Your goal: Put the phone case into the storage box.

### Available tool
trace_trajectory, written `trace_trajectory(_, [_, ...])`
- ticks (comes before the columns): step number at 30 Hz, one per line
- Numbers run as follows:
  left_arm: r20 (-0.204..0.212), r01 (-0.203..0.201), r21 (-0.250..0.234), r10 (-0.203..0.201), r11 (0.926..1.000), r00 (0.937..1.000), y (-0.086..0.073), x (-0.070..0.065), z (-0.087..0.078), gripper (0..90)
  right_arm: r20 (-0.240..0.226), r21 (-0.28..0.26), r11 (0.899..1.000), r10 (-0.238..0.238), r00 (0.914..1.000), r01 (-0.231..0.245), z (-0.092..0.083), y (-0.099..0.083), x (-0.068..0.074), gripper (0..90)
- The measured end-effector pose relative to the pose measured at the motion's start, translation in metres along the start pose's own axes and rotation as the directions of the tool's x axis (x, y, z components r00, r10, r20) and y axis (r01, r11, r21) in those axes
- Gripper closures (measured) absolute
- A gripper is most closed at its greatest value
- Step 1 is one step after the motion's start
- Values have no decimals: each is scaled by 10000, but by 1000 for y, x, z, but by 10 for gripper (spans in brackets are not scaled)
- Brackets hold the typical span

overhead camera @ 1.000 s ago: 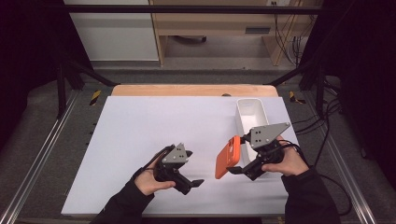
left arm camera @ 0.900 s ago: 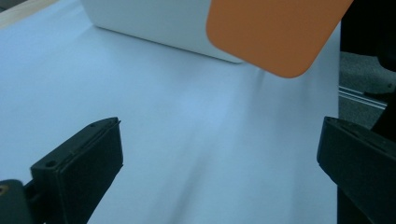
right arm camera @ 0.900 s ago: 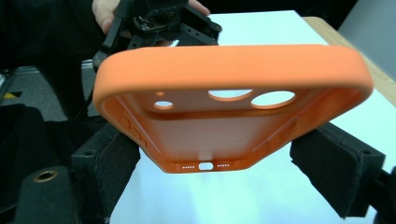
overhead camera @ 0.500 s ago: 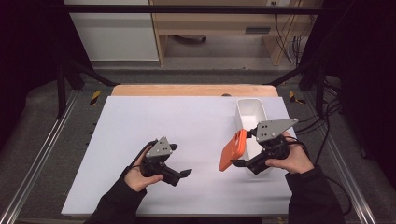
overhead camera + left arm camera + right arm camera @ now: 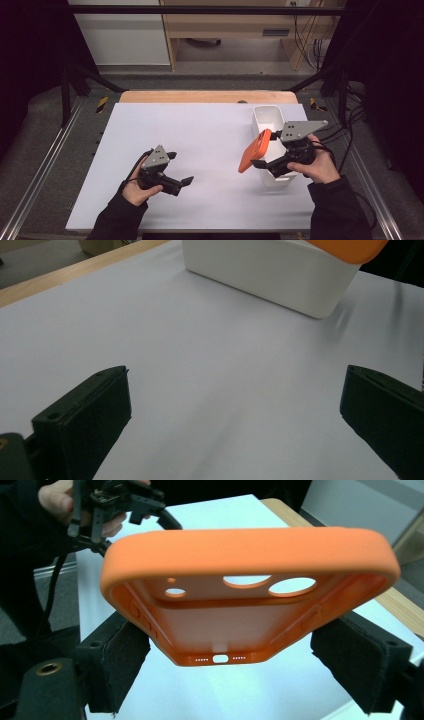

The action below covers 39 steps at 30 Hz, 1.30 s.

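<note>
An orange phone case (image 5: 255, 150) hangs tilted above the white sheet, just left of a long white bin (image 5: 270, 116). My right gripper (image 5: 258, 163) is shut on the case's lower end, pads pressing on both side edges. In the right gripper view the case (image 5: 245, 580) shows its hollow inside and camera cut-outs, between the pads (image 5: 115, 660). My left gripper (image 5: 181, 183) hovers low over the sheet at the front left, open and holding nothing. The left gripper view shows its jaws wide apart, with the bin (image 5: 270, 275) and a corner of the case (image 5: 350, 247) beyond.
The white sheet (image 5: 200, 135) covers most of the table, with a wooden strip (image 5: 200, 96) along the far edge. Metal rails (image 5: 45, 170) run down both sides. Cables (image 5: 350, 135) lie to the right of the bin. The left gripper (image 5: 135, 505) appears far off in the right gripper view.
My left gripper has slid to the left over the sheet. The right gripper has carried the orange case slightly up and towards the bin.
</note>
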<state>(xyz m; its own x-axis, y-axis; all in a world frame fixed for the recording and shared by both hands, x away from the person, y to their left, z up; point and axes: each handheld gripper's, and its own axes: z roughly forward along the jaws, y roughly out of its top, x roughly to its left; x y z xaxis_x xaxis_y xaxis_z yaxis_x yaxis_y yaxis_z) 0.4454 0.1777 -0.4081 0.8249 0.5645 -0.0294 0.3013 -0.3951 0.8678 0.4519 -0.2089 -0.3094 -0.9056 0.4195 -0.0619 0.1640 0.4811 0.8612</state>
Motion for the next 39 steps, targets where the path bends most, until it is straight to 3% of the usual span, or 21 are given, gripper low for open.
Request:
trace_trajectory(9, [-610,266,-307,-284,9992,9977,-16,14,-21,0,605,-93,9984,568,9965,-563,-5,5,-8,162])
trace_trajectory(14, [-1125,295,-394,-338,9988,9931,-27,24,-31,0,966,-182,9970,768,9924,-754,-6,6,-12,162])
trace_trajectory(23, [-1765,608,-638,-712,9961,9817,-44,42,-43,0,1757,-293,9928,1195,9772,-1161,-5,10,-21,162])
trace_trajectory(34, [-2175,857,-819,-1017,9929,9707,-60,56,-50,0,2370,-303,9884,1515,9596,-1486,-2,10,-30,162])
trace_trajectory(39, [-2227,920,-854,-1090,9921,9688,-64,59,-51,0,2889,-233,9849,1709,9420,-1716,2,11,-37,162])
